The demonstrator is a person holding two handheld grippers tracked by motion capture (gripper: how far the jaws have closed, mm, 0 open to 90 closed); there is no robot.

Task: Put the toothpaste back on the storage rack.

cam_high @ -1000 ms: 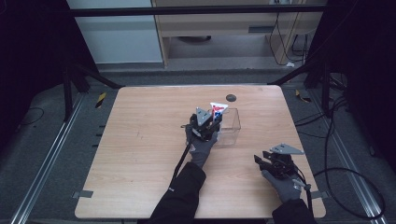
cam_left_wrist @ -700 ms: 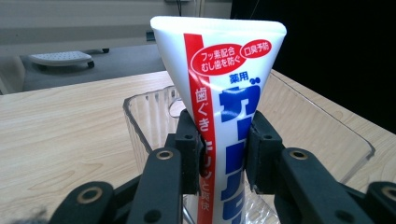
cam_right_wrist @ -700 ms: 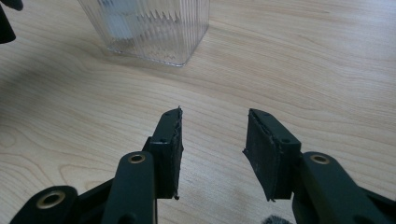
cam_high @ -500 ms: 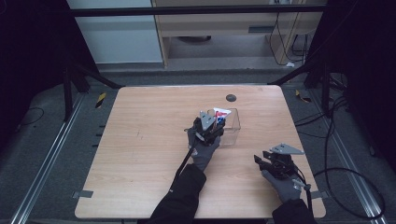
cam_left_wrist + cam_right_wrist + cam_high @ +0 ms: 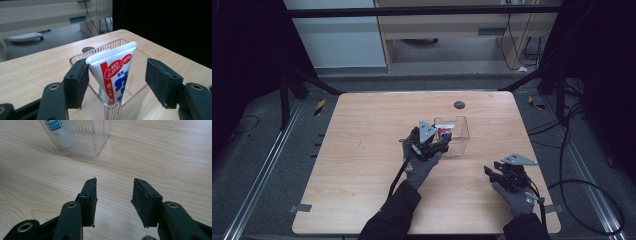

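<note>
A white toothpaste tube (image 5: 113, 72) with red and blue print stands crimped end up inside a clear ribbed plastic container (image 5: 459, 134) near the table's middle. My left gripper (image 5: 117, 67) hovers at the container's near-left side. Its jaws have just been opening and now stand apart on either side of the tube's top. The left pad (image 5: 79, 82) sits against the tube's edge, while the right pad (image 5: 160, 82) is well off it. In the high view the left gripper (image 5: 439, 145) overlaps the container's rim. My right gripper (image 5: 113, 192) rests open low over the bare wood, short of the container (image 5: 82, 137).
The wooden table (image 5: 362, 165) has a dark round grommet (image 5: 459, 105) behind the container. The right gripper (image 5: 494, 172) sits near the front right edge. Cables trail off the right side of the table. Black frame posts and a cabinet stand beyond the far edge.
The left gripper's jaws have spread apart and let go of the tube, which now stands lower in the container. The left hand has drawn back slightly. The right gripper has stayed put.
</note>
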